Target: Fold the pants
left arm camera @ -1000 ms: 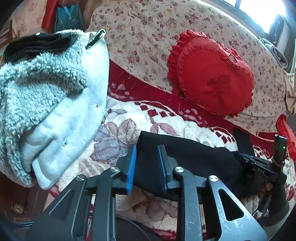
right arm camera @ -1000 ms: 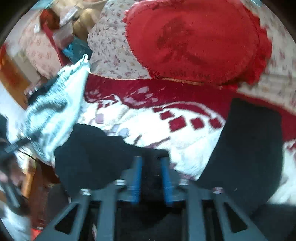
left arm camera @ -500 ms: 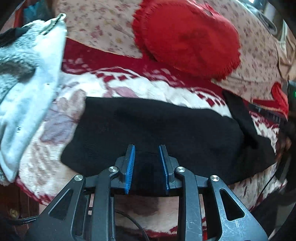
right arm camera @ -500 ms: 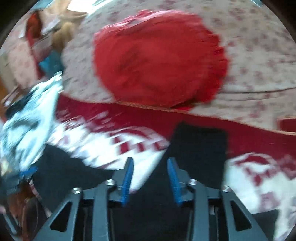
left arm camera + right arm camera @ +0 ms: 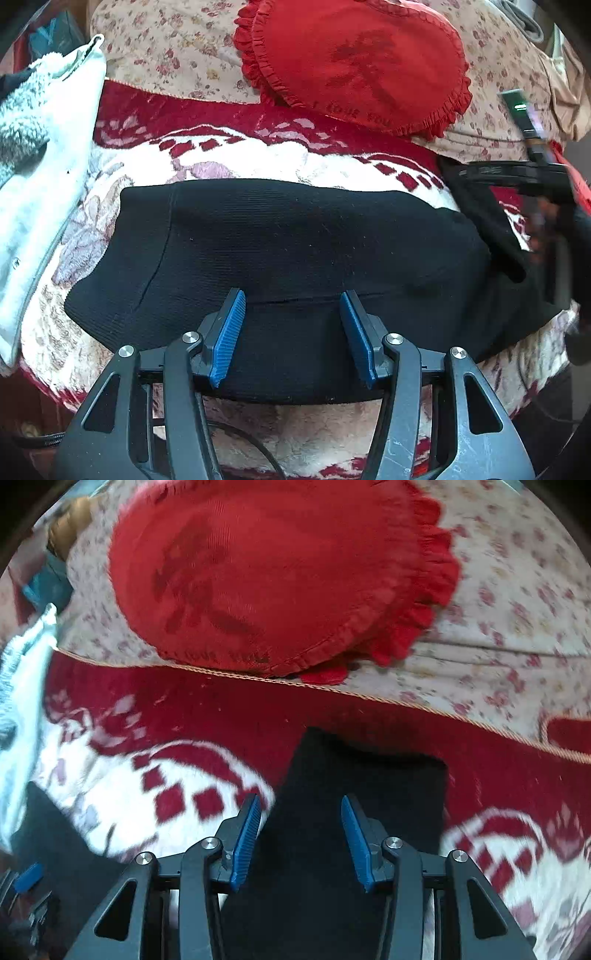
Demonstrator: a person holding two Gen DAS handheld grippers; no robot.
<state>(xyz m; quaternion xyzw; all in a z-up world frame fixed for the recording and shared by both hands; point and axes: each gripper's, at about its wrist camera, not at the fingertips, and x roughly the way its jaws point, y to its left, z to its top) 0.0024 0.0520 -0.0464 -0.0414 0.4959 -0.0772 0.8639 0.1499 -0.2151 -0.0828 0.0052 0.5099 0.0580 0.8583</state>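
Item one, your left gripper: jaws have just been opening and now stand apart, the blue pads clear on either side of the near edge of the black pants, pressing on nothing; the cloth has been let go. Item two, your right gripper: jaws likewise just opened, spread over the dark leg end, no pinch to be seen, though this view is blurred. Item three, the pants themselves: laid across the red-and-white patterned blanket as a broad doubled band, a fold line running along the front between your left jaws, with one narrower strip trailing off toward the right-hand end, where your other tool shows in the left view. Step in hand, by my reading: a fold just set down and released. Next move calls for you to lift both tools clear without dragging the cloth, then take fresh hold at one end to double the band over; that loose strip at the right wants tidying first. Surroundings: red heart cushion against the floral sofa back, grey fleece jacket at the left. Containers: none visible in either view; nothing to list as contents.
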